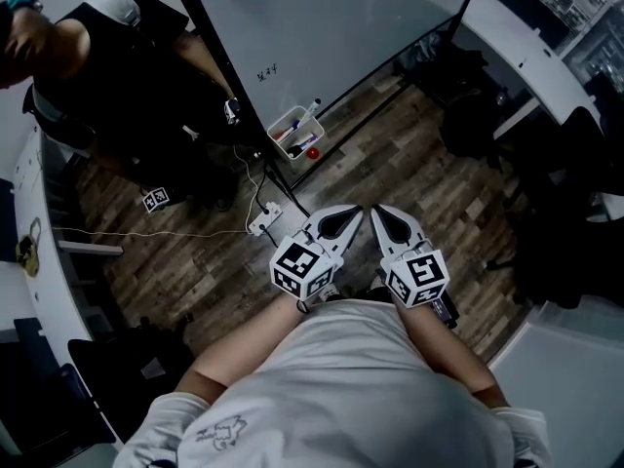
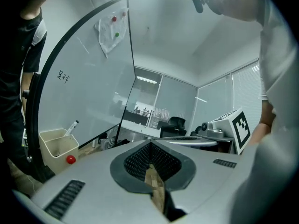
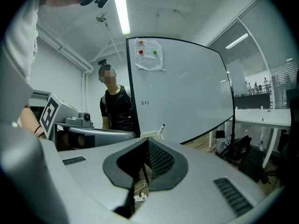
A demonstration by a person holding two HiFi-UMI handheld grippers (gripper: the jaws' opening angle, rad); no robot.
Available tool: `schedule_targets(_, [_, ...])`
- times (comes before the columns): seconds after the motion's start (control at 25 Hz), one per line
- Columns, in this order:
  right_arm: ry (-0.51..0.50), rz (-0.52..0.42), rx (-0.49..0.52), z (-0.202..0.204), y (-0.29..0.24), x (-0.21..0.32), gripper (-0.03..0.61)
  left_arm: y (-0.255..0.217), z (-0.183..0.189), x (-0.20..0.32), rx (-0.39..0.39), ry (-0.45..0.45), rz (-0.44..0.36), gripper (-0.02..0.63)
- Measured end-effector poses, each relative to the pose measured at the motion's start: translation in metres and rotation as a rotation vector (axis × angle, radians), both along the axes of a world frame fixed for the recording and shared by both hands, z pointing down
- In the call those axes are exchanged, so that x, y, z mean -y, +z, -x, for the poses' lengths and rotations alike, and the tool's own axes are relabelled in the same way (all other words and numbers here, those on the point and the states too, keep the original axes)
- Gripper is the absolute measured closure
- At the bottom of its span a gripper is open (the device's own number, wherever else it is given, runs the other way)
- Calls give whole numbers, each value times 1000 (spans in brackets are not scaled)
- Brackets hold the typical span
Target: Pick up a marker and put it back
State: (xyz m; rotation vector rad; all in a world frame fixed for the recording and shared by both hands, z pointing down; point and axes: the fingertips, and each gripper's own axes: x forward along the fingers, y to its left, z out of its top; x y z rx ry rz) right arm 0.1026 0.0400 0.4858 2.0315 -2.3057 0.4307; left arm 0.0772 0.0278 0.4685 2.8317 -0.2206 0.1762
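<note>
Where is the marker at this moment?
The marker stands tilted in the small beige box at the lower frame of the whiteboard, on the left side of the left gripper view. A small red round thing sits at the box's corner.

White marker (image 2: 71,128), red ball (image 2: 70,159)

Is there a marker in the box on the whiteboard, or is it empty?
Not empty. A marker sticks up out of the box, its end above the rim.
</note>
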Motion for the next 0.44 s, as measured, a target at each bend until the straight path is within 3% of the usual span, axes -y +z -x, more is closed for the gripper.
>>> schedule_targets(0.44, [1, -24, -17, -37, -15, -30, 568, -11, -29, -28, -8, -28, -5, 609])
